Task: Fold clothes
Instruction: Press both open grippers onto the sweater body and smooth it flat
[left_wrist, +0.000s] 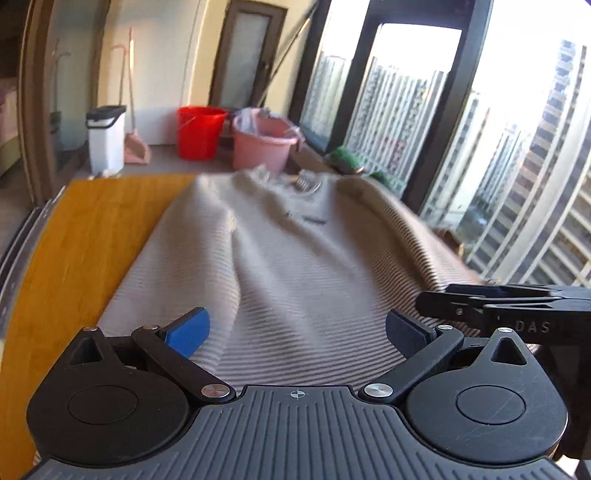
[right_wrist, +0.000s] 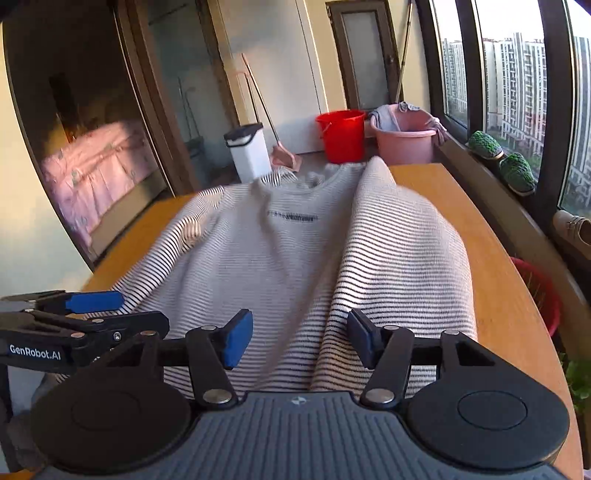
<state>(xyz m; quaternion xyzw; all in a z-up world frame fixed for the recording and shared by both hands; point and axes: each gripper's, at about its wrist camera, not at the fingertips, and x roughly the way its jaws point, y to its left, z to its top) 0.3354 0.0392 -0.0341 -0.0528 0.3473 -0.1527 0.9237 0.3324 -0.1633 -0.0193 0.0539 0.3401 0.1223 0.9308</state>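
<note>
A grey-and-white striped shirt (left_wrist: 295, 258) lies flat on the wooden table (left_wrist: 92, 229), collar at the far end and hem nearest me. In the right wrist view the shirt (right_wrist: 280, 251) has its right side folded over into a raised ridge (right_wrist: 399, 251). My left gripper (left_wrist: 295, 328) stands wide open just above the hem, and its blue pads (left_wrist: 188, 332) touch nothing. My right gripper (right_wrist: 300, 339) is half open over the hem, with cloth lying between its pads (right_wrist: 236, 339) but not pinched. Each gripper shows in the other's view, the right gripper (left_wrist: 480, 306) and the left gripper (right_wrist: 92, 301).
Past the table's far end stand a red bucket (right_wrist: 341, 134), a pink basin (right_wrist: 404, 138), a white bin (right_wrist: 249, 153) and a broom. Tall windows and a sill with green slippers (right_wrist: 517, 173) run along the right. A red basket (right_wrist: 539, 291) sits below the table's right edge (right_wrist: 498, 258).
</note>
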